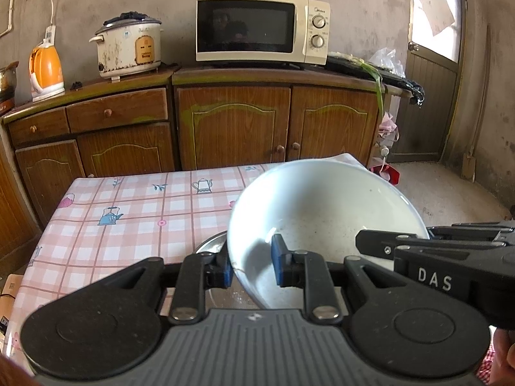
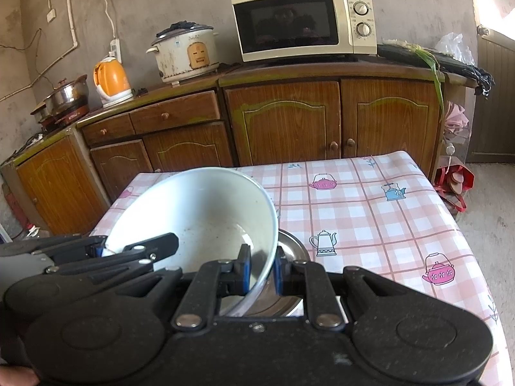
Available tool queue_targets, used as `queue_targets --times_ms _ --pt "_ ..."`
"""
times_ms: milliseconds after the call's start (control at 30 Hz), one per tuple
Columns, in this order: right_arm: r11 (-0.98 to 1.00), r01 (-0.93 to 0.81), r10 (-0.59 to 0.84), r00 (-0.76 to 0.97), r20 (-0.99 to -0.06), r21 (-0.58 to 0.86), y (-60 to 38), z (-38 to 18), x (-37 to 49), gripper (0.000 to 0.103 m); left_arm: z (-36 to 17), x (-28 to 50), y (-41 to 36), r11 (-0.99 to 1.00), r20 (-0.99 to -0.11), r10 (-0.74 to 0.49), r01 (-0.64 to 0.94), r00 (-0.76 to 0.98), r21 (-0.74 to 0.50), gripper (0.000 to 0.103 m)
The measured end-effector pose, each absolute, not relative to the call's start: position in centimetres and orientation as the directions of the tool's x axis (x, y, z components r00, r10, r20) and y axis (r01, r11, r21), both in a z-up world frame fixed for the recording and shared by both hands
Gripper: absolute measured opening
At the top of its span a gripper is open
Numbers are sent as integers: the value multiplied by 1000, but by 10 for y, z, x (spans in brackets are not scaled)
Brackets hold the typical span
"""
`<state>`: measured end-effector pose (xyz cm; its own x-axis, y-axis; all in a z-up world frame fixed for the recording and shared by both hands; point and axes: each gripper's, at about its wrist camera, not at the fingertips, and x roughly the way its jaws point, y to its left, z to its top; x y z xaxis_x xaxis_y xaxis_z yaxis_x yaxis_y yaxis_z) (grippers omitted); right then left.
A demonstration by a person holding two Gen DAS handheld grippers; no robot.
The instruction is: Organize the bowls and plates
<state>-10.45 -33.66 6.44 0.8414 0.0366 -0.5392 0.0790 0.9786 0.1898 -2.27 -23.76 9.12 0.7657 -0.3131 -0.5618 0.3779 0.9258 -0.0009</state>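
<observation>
Blue pads of left gripper (image 1: 251, 265) pinch bowl (image 1: 322, 225) wall; right gripper (image 2: 261, 268) clamps opposite wall. Two-sided hold likely steadies tilted bowl. Bowl above steel dish (image 2: 294, 247), over table (image 2: 386, 218).

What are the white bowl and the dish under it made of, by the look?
White bowl: looks like glazed ceramic or porcelain; smooth, glossy, opaque white with soft highlights, thin rim. Melamine can't be excluded.
Dish under it: looks like stainless steel; grey, shiny, reflective rim. Only part of it shows.
</observation>
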Motion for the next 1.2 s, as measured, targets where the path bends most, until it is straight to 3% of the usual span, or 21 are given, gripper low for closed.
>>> queue_targets --times_ms 1200 --pt "972 95 44 823 -566 214 -334 43 -119 19 74 -34 -237 923 -584 -315 385 748 -4 23"
